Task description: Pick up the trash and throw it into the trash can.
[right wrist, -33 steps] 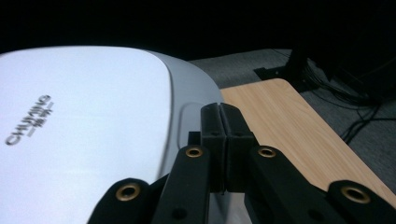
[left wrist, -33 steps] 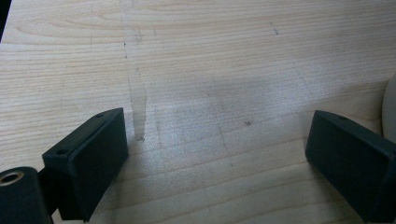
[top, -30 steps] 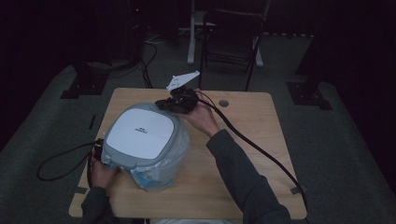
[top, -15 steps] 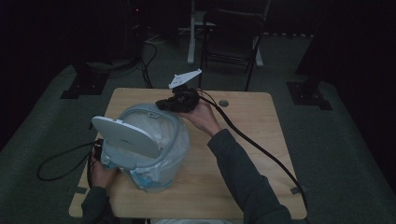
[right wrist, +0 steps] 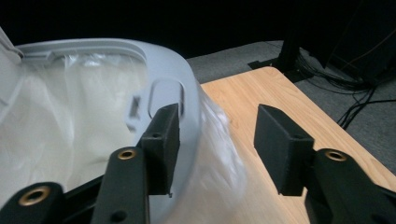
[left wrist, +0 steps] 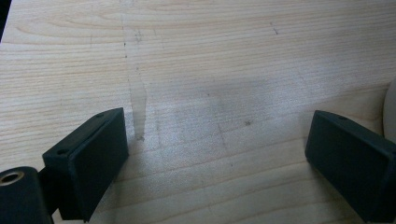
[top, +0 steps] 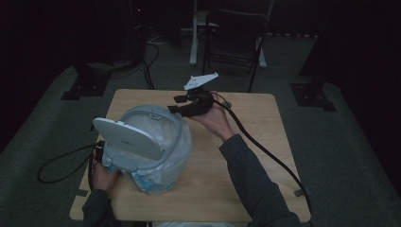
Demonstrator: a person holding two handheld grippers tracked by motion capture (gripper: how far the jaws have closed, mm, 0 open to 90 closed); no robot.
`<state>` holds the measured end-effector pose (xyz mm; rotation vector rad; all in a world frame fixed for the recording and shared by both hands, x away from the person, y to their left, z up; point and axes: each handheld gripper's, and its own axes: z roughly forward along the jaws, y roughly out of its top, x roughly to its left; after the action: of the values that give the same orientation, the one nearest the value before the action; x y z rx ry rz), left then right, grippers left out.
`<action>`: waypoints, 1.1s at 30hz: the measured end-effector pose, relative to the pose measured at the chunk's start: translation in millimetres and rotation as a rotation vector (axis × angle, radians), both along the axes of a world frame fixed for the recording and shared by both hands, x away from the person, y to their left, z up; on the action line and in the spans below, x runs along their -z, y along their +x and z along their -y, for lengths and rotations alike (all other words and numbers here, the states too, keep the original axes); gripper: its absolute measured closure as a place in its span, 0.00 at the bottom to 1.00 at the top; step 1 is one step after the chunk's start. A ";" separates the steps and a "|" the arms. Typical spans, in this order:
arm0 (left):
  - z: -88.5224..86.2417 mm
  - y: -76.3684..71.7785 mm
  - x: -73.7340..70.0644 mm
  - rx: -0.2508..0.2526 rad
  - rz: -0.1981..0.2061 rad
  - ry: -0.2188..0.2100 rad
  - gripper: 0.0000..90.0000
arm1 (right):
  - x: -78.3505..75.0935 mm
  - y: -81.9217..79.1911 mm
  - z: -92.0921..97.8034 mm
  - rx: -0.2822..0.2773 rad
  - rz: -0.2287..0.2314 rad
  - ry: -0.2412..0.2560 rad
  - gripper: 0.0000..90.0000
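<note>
A pale grey bin [top: 156,165] lined with a clear plastic bag [top: 151,125] stands on the wooden table [top: 255,142]. Its white lid [top: 130,139] is swung up and leans toward the left. My right gripper [top: 176,105] hovers at the bin's far right rim, open. In the right gripper view that gripper [right wrist: 217,126] has its left jaw in front of the bin rim [right wrist: 163,70], and the bag [right wrist: 56,121] shows inside. My left gripper [top: 98,154] sits low behind the bin's left side. In its own view it [left wrist: 217,135] is open over bare wood.
A thick black cable [top: 265,151] trails from the right gripper across the table's right half. Another cable [top: 56,165] loops off the left edge. A dark chair [top: 234,33] and stand bases [top: 312,94] stand on the floor beyond the table.
The bin's lid has swung from shut to open, tipping up toward the left. The right gripper has drawn back slightly from the lid's edge.
</note>
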<state>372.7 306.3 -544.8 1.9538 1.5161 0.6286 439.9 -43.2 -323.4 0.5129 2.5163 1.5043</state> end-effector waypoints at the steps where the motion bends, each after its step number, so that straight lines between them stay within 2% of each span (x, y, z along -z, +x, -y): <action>1: 0.0 -0.1 0.0 0.000 0.000 0.000 0.07 | 1.0 -0.7 3.3 0.009 0.002 0.002 0.56; 6: 0.0 -0.1 0.0 0.000 0.000 0.000 0.07 | 11.1 -5.9 24.5 0.059 0.047 -0.012 0.53; 9: 0.0 -0.1 0.0 -0.001 0.000 0.000 0.07 | 19.4 -7.1 35.2 0.106 0.069 -0.044 0.58; 14: 0.0 -0.1 -0.1 -0.001 0.000 0.000 0.07 | 33.1 -9.4 53.7 0.180 0.055 -0.061 0.59; 19: 0.0 -0.1 0.0 -0.001 0.000 0.000 0.07 | 44.2 -15.4 71.6 0.226 0.041 -0.057 0.59; 23: 0.1 -0.1 -0.1 -0.001 0.000 0.000 0.07 | 53.7 -20.8 82.8 0.252 0.048 -0.072 0.65; 25: 0.1 -0.1 -0.1 -0.001 0.000 0.000 0.07 | 64.0 -24.9 96.6 0.283 0.050 -0.078 0.71; 26: 0.1 -0.1 0.0 -0.001 0.000 0.000 0.07 | 70.2 -26.0 105.2 0.296 0.036 -0.075 0.74; 28: 0.0 -0.1 -0.1 -0.001 0.000 0.000 0.07 | 73.4 -26.5 109.4 0.304 0.031 -0.076 0.74; 33: 0.0 -0.1 -0.1 -0.001 0.000 0.001 0.07 | 98.6 -29.6 136.1 0.365 -0.004 -0.096 0.76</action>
<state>372.6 306.3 -544.8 1.9539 1.5170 0.6293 410.2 -179.3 -422.0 0.9007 2.3202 1.2424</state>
